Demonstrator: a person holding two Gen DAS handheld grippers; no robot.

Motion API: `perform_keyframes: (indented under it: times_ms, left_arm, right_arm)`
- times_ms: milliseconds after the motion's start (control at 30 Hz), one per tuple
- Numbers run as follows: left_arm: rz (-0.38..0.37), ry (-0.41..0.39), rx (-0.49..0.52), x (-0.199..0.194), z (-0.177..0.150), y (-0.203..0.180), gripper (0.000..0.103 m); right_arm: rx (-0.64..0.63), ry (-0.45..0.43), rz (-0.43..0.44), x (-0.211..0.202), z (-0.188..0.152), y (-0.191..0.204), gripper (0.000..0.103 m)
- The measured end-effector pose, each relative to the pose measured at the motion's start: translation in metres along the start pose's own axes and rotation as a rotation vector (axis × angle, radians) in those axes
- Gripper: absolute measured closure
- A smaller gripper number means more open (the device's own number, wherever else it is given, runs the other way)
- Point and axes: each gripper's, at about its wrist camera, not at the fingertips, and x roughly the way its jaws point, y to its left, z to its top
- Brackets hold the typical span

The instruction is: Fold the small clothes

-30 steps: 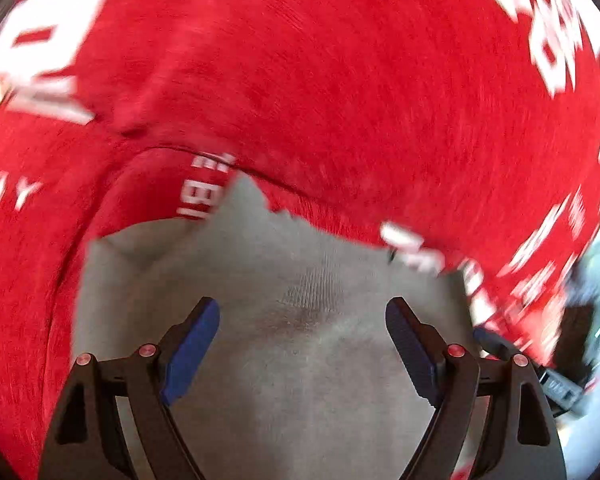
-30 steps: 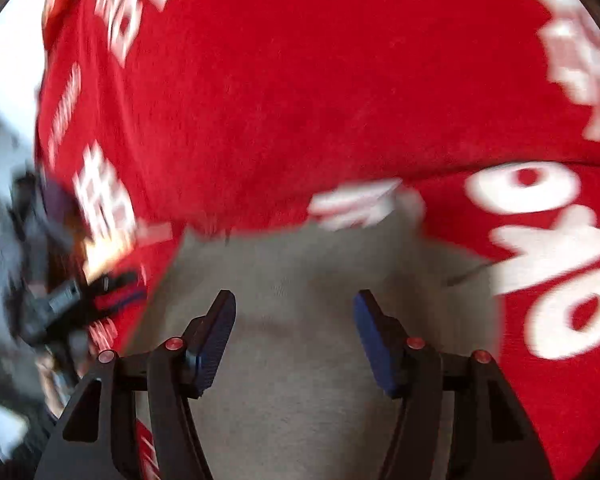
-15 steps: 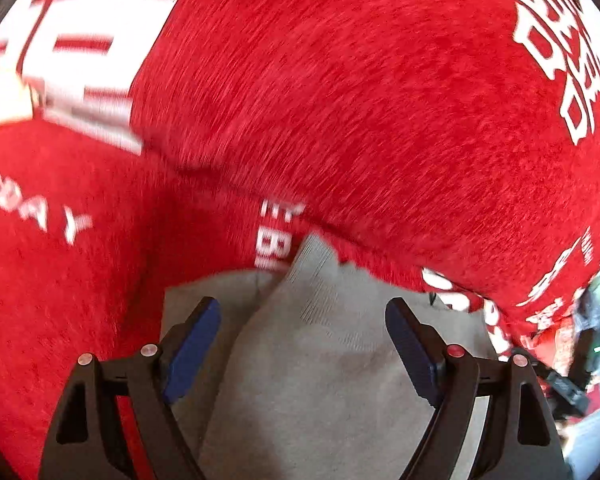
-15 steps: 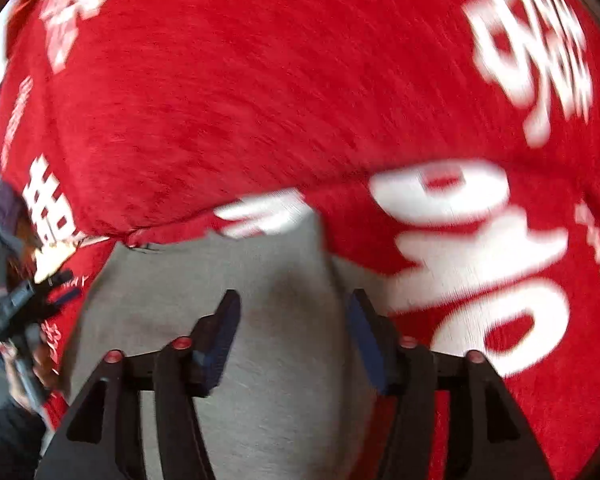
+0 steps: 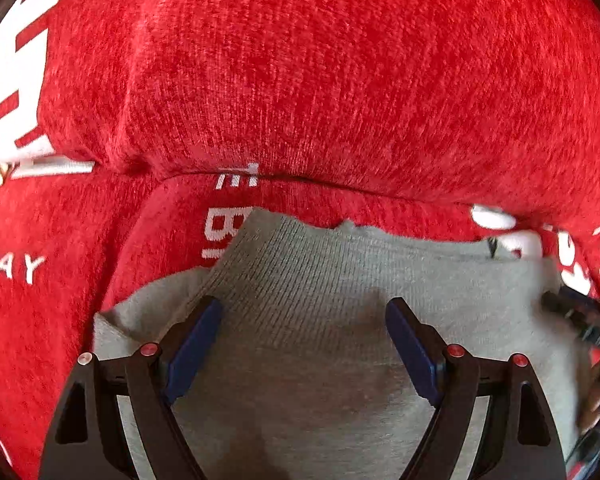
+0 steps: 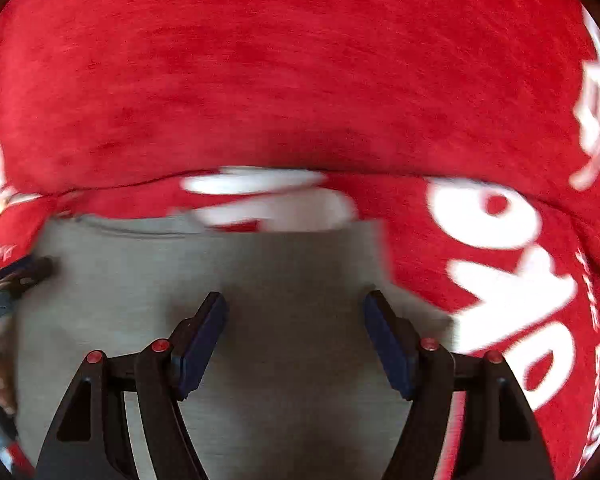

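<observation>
A small grey knit garment (image 5: 320,300) lies on a red fabric surface with white lettering (image 5: 300,80). It also shows in the right wrist view (image 6: 292,272). My left gripper (image 5: 304,320) is open and empty, its blue pads (image 5: 196,344) spread just above the garment's left part, near a folded-over left corner. My right gripper (image 6: 294,316) is open and empty above the garment's right part, its right pad (image 6: 388,340) near the garment's right edge. The right gripper's tip (image 5: 572,308) shows at the right of the left wrist view.
The red fabric rises into a thick padded roll (image 6: 300,80) right behind the garment's far edge. The left gripper's tip (image 6: 16,280) shows at the left of the right wrist view. White printed letters (image 6: 512,260) lie to the garment's right.
Both grippers stayed open and shifted over the garment; both views now sit lower and closer to it. The right gripper's jaws have spread wider apart.
</observation>
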Motion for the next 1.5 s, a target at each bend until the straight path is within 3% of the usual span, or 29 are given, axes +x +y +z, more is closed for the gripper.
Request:
perform_keyframes:
  times_ms: [100,200,333,433,633,733,767,933,1000,1100,1267,1400,1500]
  left_arm:
    - [0.036,0.007,0.034,0.002,-0.001,-0.004,0.018]
    - [0.081,0.0,0.046,-0.004,-0.001,-0.012,0.018]
    - [0.122,-0.053,0.077,-0.035,-0.011,-0.023,0.018]
    - [0.076,-0.075,0.058,-0.06,-0.024,-0.026,0.018]
    - [0.076,-0.058,0.122,-0.078,-0.07,-0.037,0.017]
    - [0.1,-0.02,0.108,-0.067,-0.09,-0.017,0.014]
    - [0.08,-0.034,0.074,-0.07,-0.093,-0.004,0.003]
    - [0.064,-0.017,-0.086,-0.084,-0.107,0.053,0.002]
    - [0.067,-0.005,-0.149,-0.089,-0.114,0.07,0.002]
    - [0.069,-0.044,-0.219,-0.111,-0.133,0.077,0.002]
    - [0.014,-0.087,-0.162,-0.137,-0.159,0.03,0.002]
    - [0.043,-0.109,-0.019,-0.143,-0.168,-0.02,0.002]
    - [0.034,-0.101,0.005,-0.143,-0.174,-0.037,0.002]
  right_arm:
    - [0.003,0.006,0.01,-0.004,0.001,-0.003,0.028]
    - [-0.037,-0.008,-0.13,-0.017,0.0,0.013,0.028]
    - [-0.091,-0.059,-0.089,-0.051,-0.014,0.046,0.028]
    - [-0.187,-0.018,-0.059,-0.063,-0.038,0.083,0.027]
    - [-0.291,0.043,-0.039,-0.056,-0.087,0.127,0.027]
    - [-0.313,0.022,-0.041,-0.049,-0.102,0.113,0.026]
    - [-0.288,0.013,-0.048,-0.054,-0.102,0.102,0.026]
    - [-0.101,-0.003,-0.06,-0.081,-0.103,0.021,0.027]
    - [-0.065,0.014,-0.151,-0.086,-0.106,0.006,0.026]
    - [-0.008,-0.021,-0.137,-0.112,-0.117,0.002,0.026]
    - [-0.111,-0.072,-0.055,-0.137,-0.158,0.074,0.026]
    - [-0.254,-0.01,-0.093,-0.116,-0.183,0.128,0.026]
    - [-0.284,0.016,-0.129,-0.098,-0.185,0.136,0.026]
